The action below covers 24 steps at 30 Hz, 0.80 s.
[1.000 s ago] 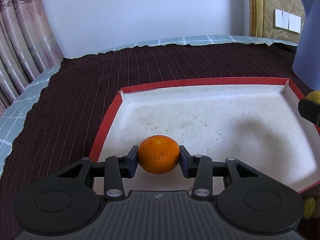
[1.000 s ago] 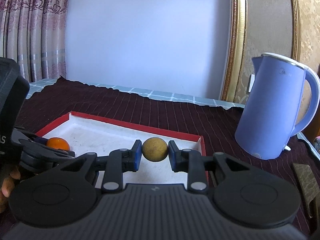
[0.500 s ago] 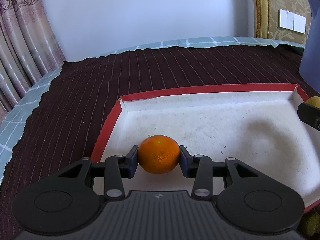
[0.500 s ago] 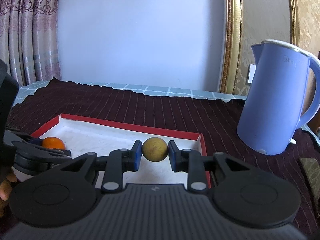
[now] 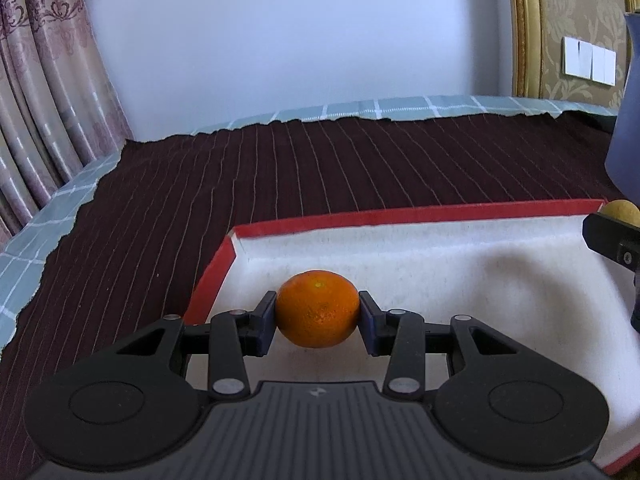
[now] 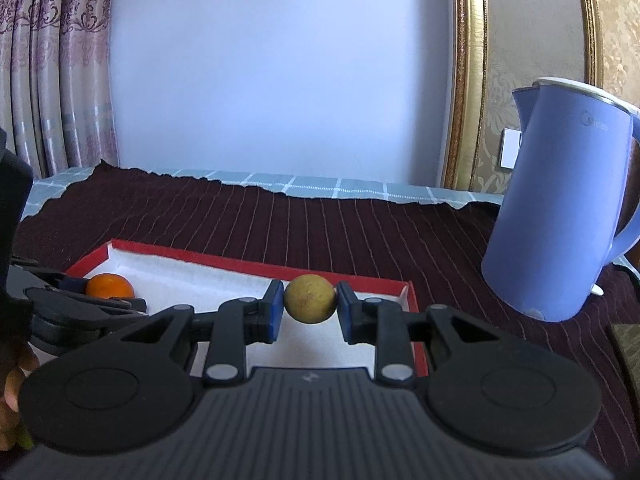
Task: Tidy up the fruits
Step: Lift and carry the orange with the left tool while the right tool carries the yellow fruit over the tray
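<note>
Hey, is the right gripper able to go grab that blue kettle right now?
Probably not yet. The right gripper is shut on the yellow fruit, so its jaws are full. The path to the blue kettle looks free across the dark cloth.

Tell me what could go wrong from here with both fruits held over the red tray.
1. The orange is round and pinched only at its sides by the left gripper; released high, it might roll across the tray.
2. The right gripper holds the small yellow fruit near the tray's right rim, so it could land outside.
3. The kettle stands close by and might get bumped.
</note>
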Tool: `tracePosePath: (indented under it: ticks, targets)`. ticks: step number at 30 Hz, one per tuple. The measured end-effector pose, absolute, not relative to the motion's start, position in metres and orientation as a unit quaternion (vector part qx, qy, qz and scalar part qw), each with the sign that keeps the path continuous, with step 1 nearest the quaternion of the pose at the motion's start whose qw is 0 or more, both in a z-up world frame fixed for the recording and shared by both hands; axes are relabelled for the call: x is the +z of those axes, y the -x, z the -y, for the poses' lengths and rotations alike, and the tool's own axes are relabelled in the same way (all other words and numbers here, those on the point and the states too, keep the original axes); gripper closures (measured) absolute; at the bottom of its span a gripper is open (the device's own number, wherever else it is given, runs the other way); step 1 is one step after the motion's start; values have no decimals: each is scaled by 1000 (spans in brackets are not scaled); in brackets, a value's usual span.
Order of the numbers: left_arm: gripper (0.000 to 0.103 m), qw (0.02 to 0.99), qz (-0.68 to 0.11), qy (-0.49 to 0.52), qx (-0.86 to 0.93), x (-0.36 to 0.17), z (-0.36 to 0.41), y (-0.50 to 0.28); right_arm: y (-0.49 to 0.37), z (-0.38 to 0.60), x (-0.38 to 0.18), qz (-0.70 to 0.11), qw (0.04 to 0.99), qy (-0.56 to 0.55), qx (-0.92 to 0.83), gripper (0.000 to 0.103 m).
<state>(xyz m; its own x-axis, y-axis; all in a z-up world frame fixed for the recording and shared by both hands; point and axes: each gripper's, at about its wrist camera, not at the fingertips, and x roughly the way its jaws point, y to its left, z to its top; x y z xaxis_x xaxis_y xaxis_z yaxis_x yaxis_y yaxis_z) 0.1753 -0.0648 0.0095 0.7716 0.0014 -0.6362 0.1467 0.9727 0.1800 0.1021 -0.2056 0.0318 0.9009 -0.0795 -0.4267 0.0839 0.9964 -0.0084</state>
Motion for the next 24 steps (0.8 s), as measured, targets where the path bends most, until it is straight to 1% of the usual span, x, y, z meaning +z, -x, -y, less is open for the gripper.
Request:
tracePosePath:
  ticks: [10,18,21,24]
  targets:
    - [62,930,-344,-122,-51,3,78,-186,-118,213,24,-222,974,-15,-35,76]
    - [61,933,-319,-157,-61,15,95,-194,-125,223,22,-226,973,-28,-38,76]
    - [61,936,-313,-147,-65,16,95,-194,-124,222,21,-224,973,-25,-39,76]
    - [61,932,-325,-140,-79,11,96,-195,-125,220,21,-225,973,-23,-38,76]
